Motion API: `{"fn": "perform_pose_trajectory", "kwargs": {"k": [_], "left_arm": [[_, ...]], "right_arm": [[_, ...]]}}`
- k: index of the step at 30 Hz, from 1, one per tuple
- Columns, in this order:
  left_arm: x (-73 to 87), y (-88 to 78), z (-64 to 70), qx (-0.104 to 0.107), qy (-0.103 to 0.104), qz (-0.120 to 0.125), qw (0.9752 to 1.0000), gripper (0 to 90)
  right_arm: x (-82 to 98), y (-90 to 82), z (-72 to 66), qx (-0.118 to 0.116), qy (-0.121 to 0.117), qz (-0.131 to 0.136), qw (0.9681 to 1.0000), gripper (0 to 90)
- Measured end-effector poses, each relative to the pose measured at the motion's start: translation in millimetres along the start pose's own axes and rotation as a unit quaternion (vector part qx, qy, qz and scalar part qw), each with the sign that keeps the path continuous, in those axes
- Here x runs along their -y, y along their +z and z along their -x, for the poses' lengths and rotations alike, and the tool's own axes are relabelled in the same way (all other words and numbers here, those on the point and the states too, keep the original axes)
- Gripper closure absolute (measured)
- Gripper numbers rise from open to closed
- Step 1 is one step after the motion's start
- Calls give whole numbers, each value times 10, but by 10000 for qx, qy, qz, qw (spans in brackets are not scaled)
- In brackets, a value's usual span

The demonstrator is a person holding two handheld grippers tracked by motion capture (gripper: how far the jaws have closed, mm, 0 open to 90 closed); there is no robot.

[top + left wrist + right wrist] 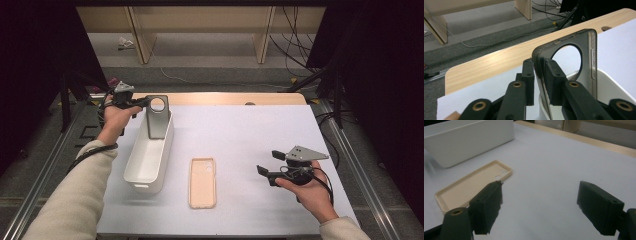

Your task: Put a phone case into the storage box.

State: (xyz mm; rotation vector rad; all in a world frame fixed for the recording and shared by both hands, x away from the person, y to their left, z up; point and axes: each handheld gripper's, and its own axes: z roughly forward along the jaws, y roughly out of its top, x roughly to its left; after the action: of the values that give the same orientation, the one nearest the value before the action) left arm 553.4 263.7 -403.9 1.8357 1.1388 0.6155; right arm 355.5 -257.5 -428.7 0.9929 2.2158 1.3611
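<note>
The left gripper (141,102) is holding a grey phone case (158,116) by its edge, jaws pinching it. The case is standing upright inside the white bin (145,172) at its far end, sticking up above the rim. A tan phone case (202,182) is lying flat on the table (250,135), just right of the bin. The right gripper (270,162) is hovering near the right side, jaws wide apart, holding nothing.
</note>
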Motion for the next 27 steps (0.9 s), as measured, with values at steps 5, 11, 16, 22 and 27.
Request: {"fn": "perform_pose_trajectory", "kwargs": {"k": [5,11,16,22,27], "left_arm": [[0,1,-2,4,-26,-57,10000,682],[-20,-36,16,34,-189,-17,9998,513],[-71,-99,45,-22,-264,20,9996,329],[-102,-225,122,-109,-429,57,9990,99],[-81,-405,208,-18,-375,176,9991,33]], "right_arm": [[1,2,0,-14,-3,-12,10000,212],[1,3,-1,-19,-5,-6,10000,211],[1,8,-5,-29,-8,-10,10000,210],[1,5,-2,-34,1,-10,10000,210],[-4,1,-5,-49,-19,25,10000,206]]}}
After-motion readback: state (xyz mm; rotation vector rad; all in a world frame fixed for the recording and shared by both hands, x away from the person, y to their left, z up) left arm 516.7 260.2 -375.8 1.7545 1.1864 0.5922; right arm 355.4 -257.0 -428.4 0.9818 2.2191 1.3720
